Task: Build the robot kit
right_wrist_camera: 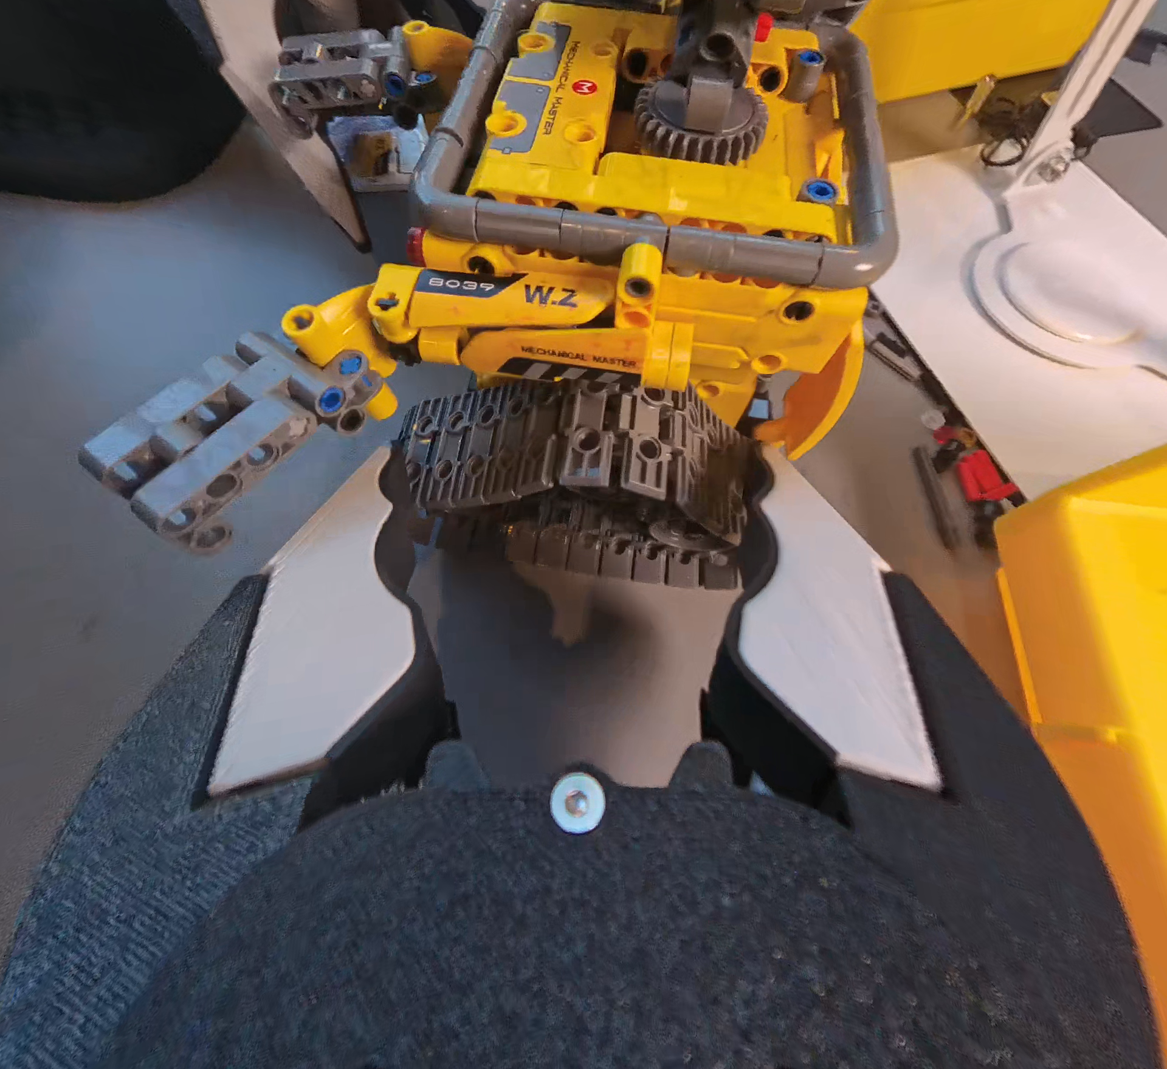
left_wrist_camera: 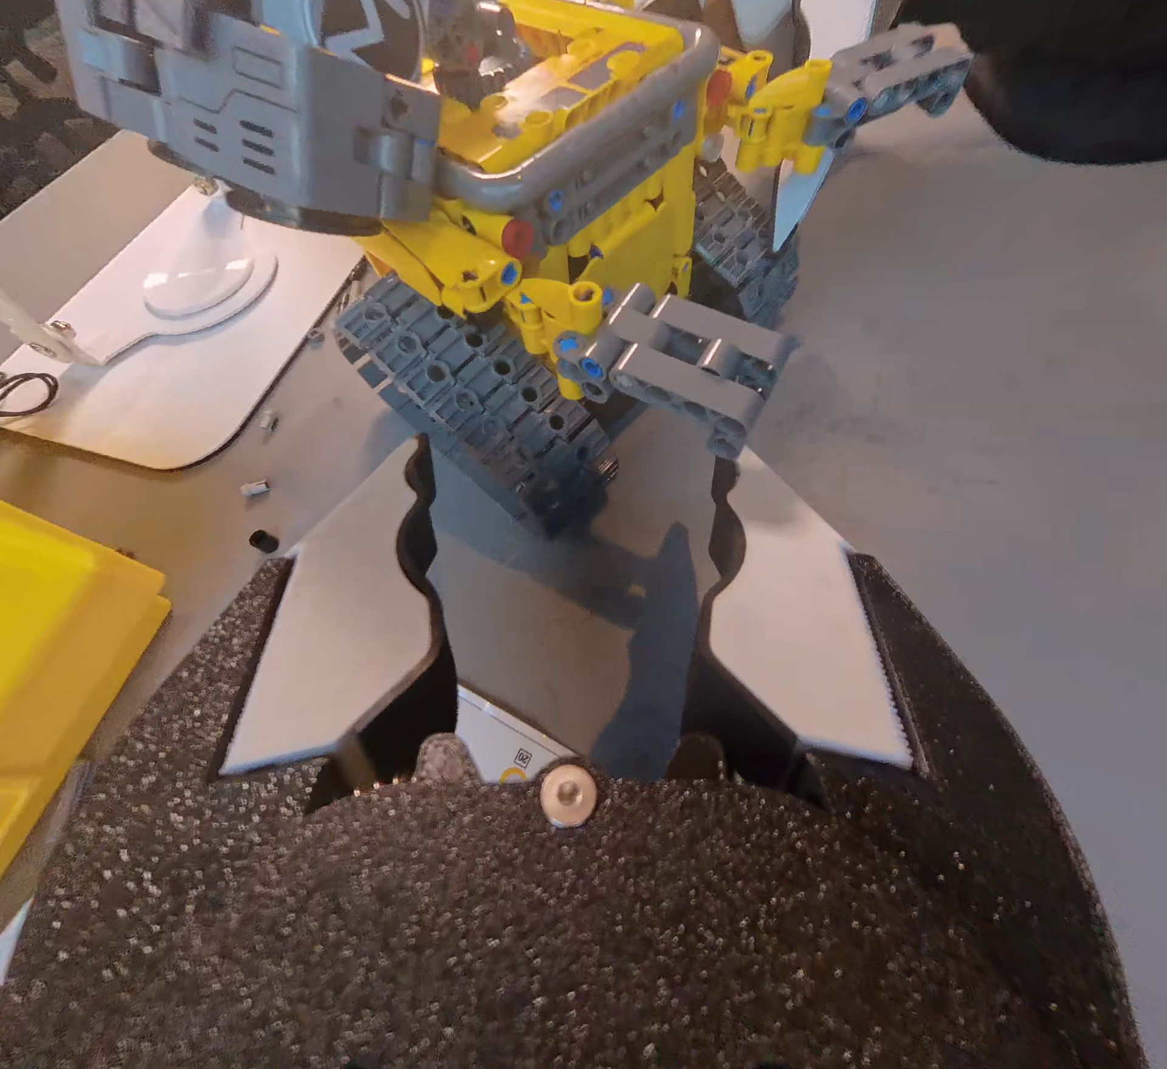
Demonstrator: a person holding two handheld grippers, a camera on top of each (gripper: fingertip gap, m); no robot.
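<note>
1. Centrally, a yellow building-brick robot model with grey caterpillar tracks sits tilted on a grey table, a grey tube rail framing its top.
2. Its two arms end in grey beam claws; one claw reaches toward the left gripper, the other points away.
3. The left gripper's jaws stand wide apart with nothing between them; the near track lies just beyond the fingertips, and whether they touch it cannot be told.
4. The right gripper has its jaws spread around the track on the model's other side; the fingertips flank the track closely, but actual grip cannot be told.
5. On the model's top a dark grey gear sits behind a yellow block.
6. A white stand base rests on a white board beside the model.
7. Yellow plastic bins stand near the right gripper, and small red pieces lie on the table there.
</note>
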